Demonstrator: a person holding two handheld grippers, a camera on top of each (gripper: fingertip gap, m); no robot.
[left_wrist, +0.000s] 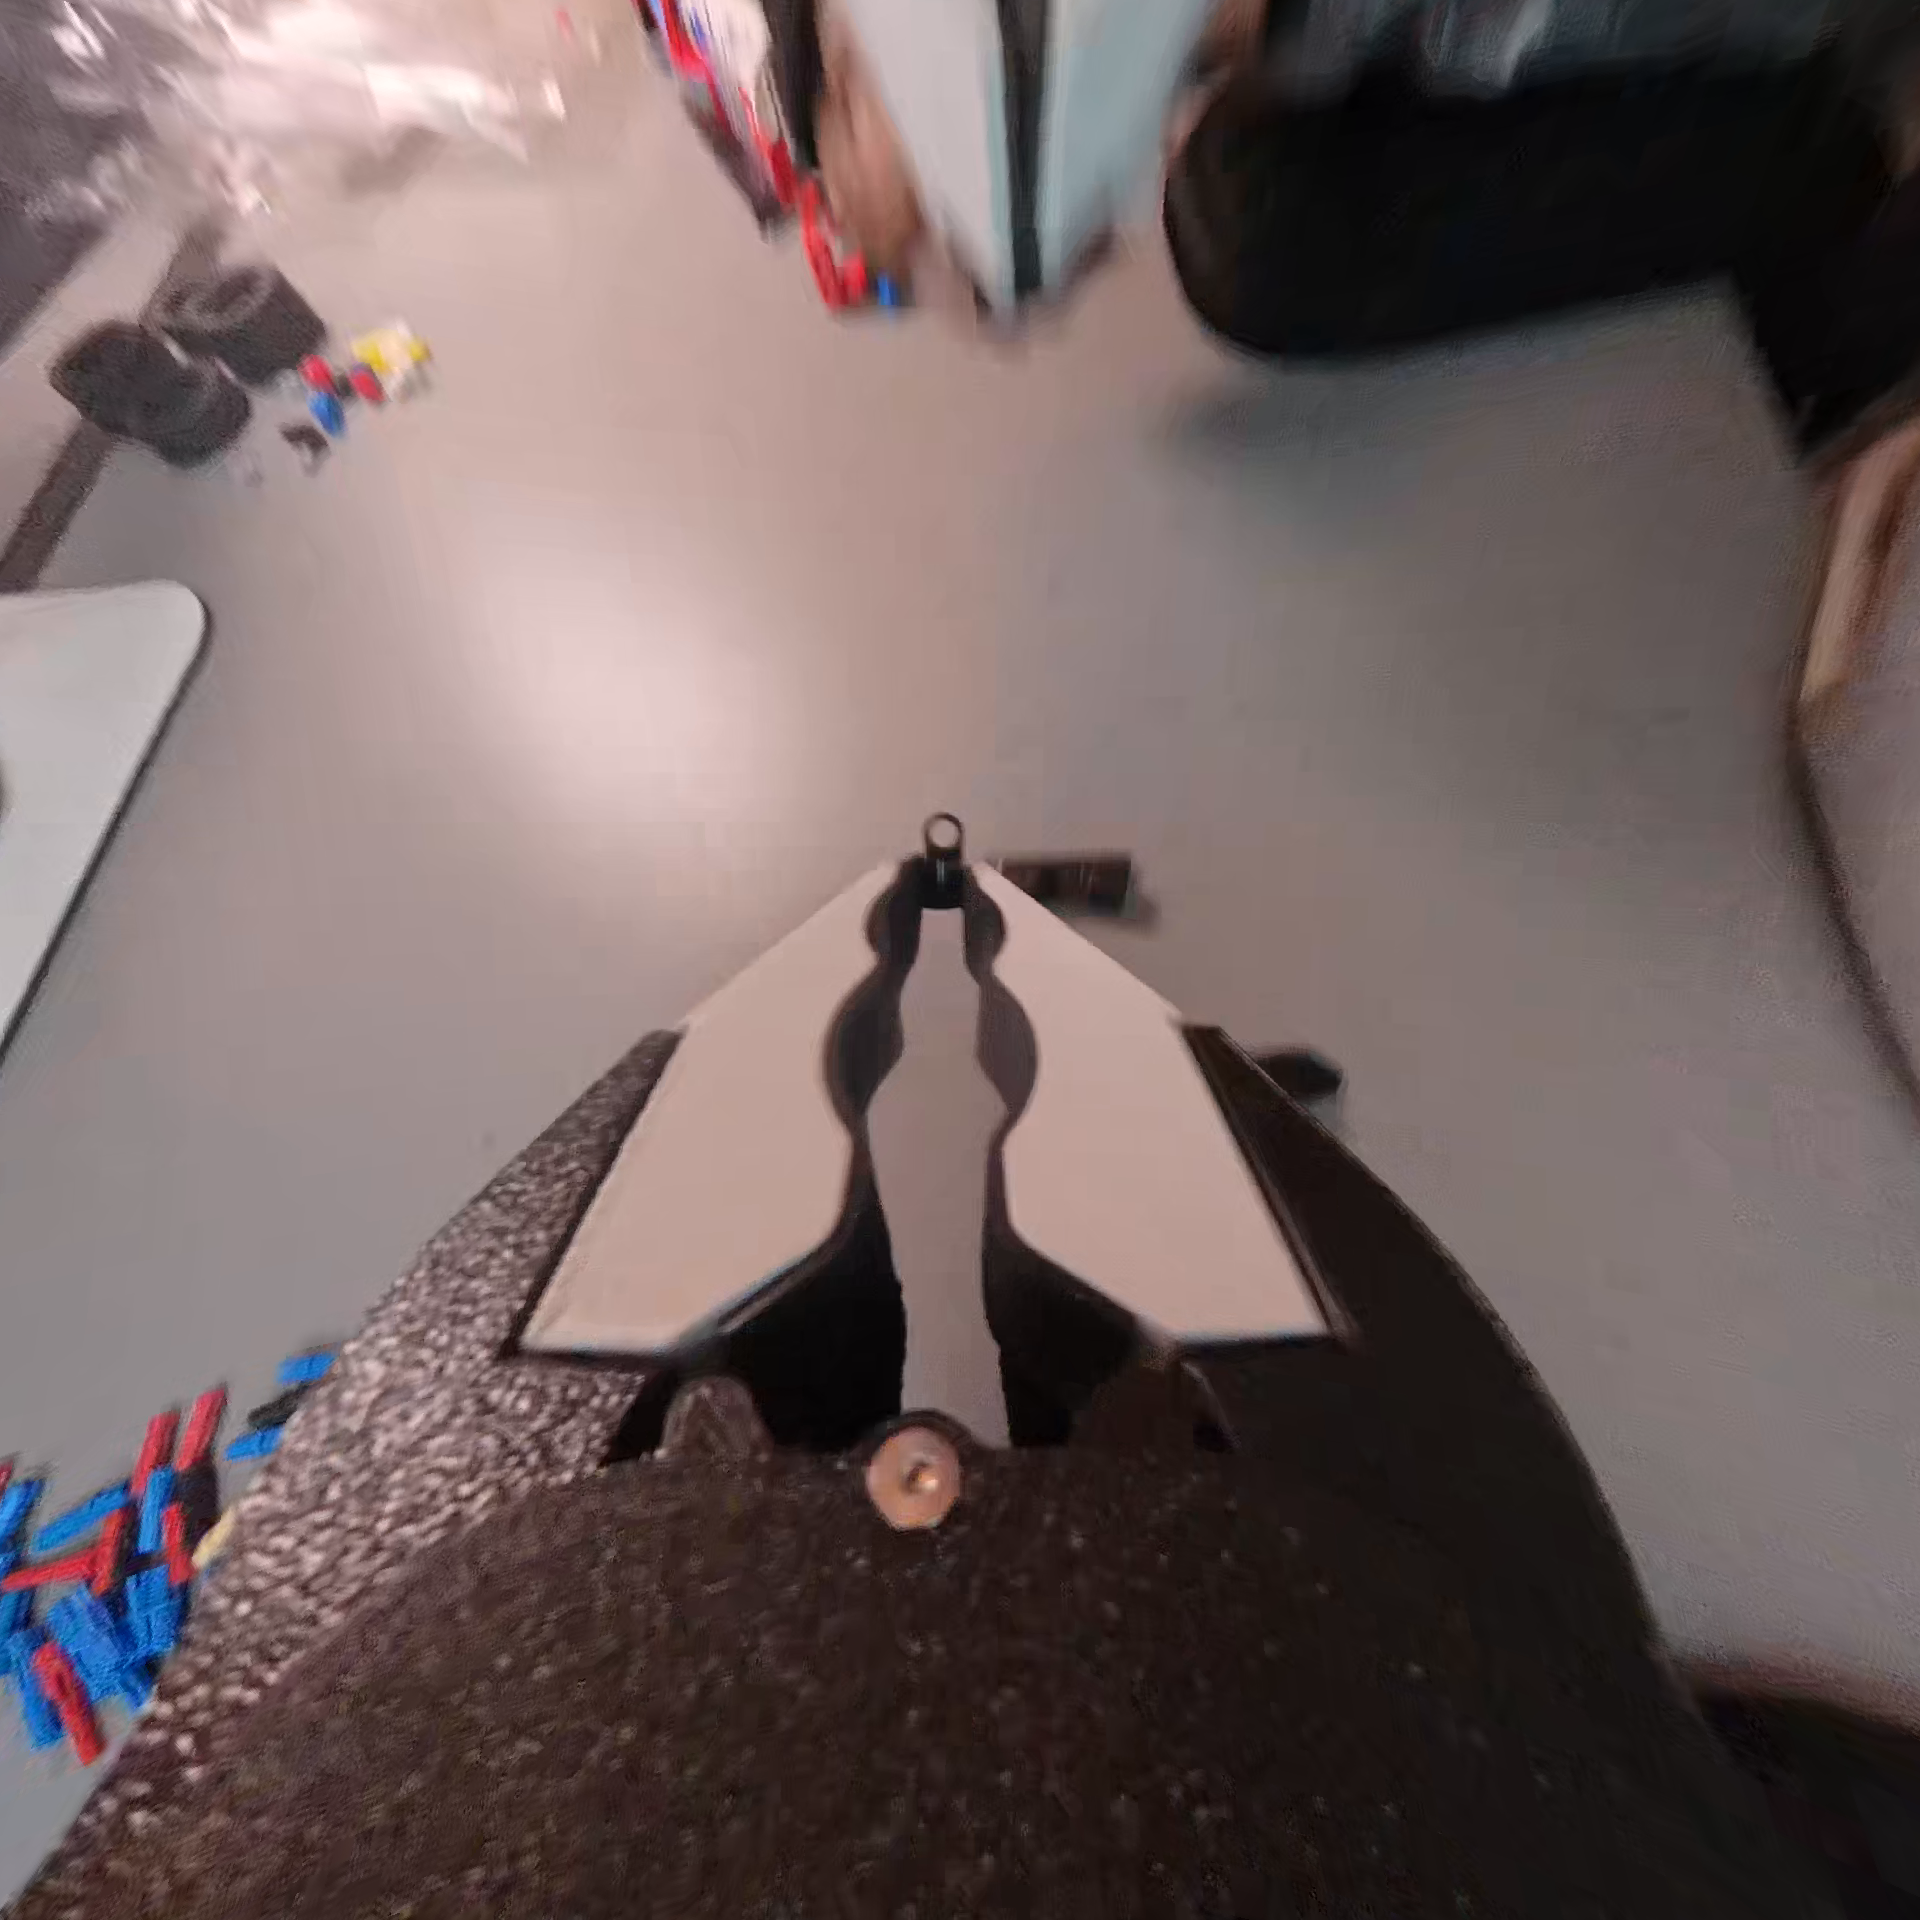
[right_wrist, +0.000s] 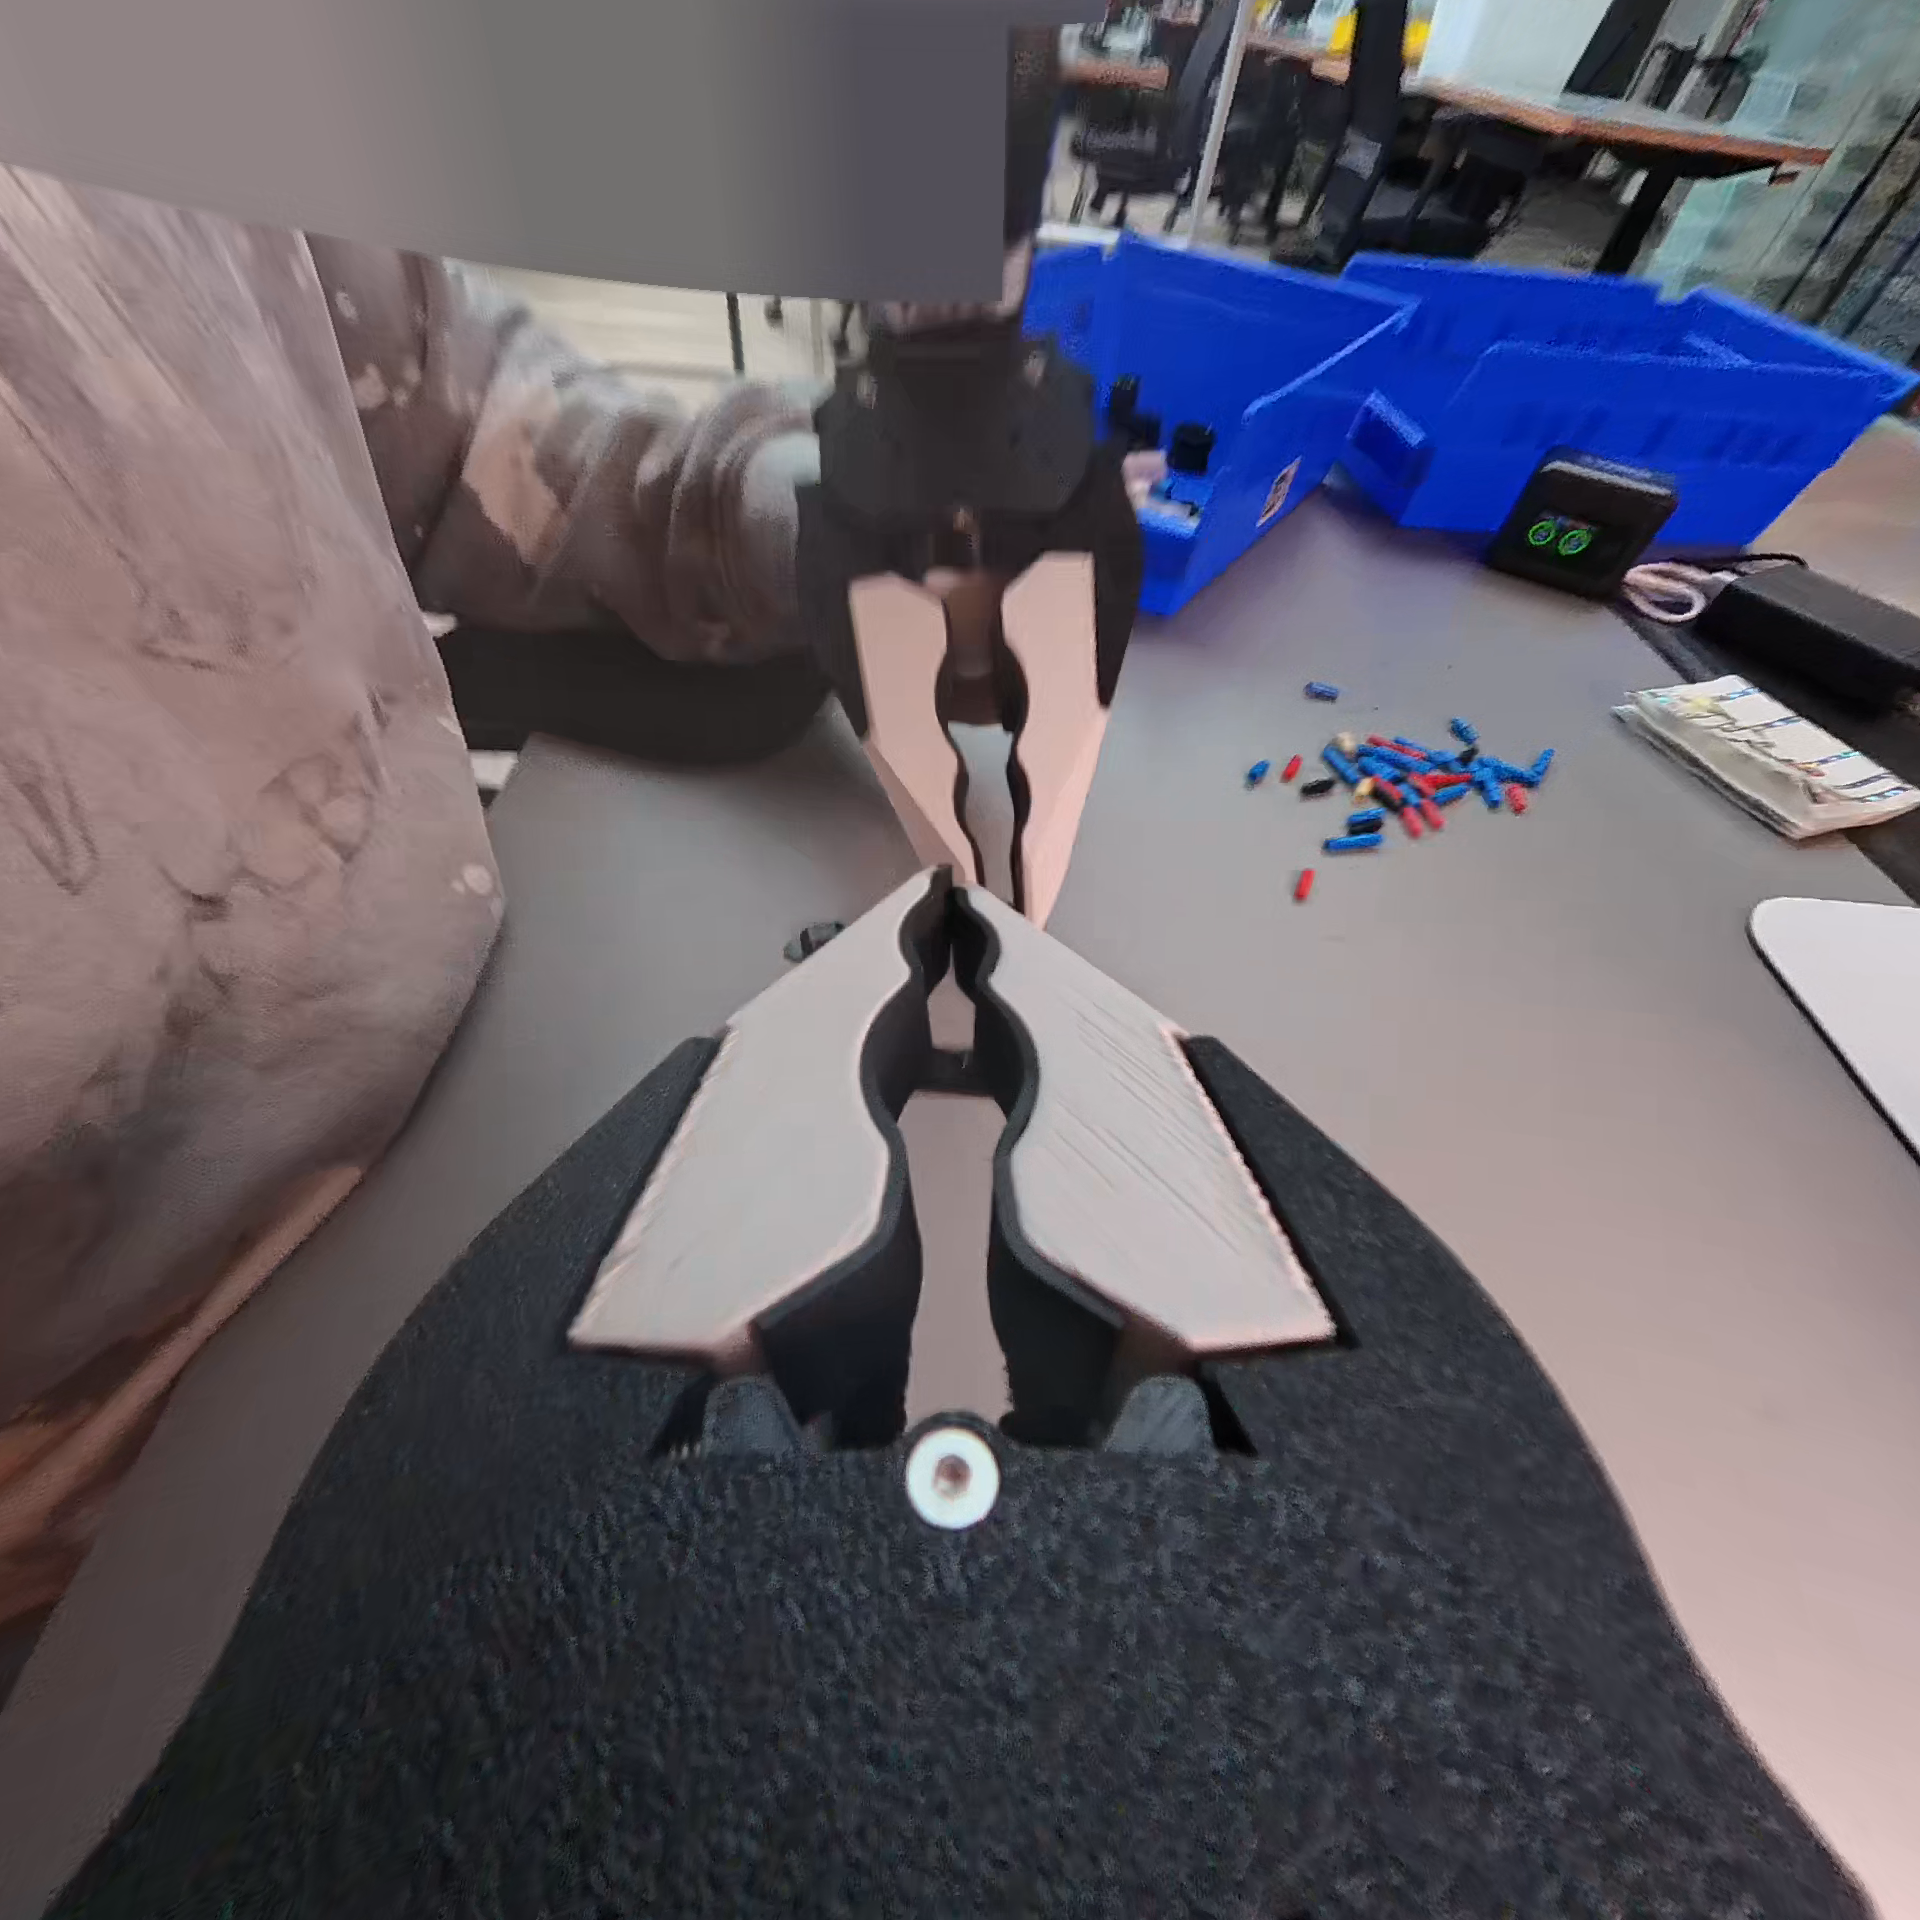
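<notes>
Black ringed pin (left_wrist: 940, 844) pinched by left hand-held gripper (left_wrist: 940, 883).

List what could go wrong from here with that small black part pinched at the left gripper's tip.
1. The left gripper holds the small black ringed part only by its end, so it may slip or twist out.
2. The right gripper sits very near the left gripper's tips; the two could knock together.
3. A dropped part could land among the black pieces nearby.
</notes>
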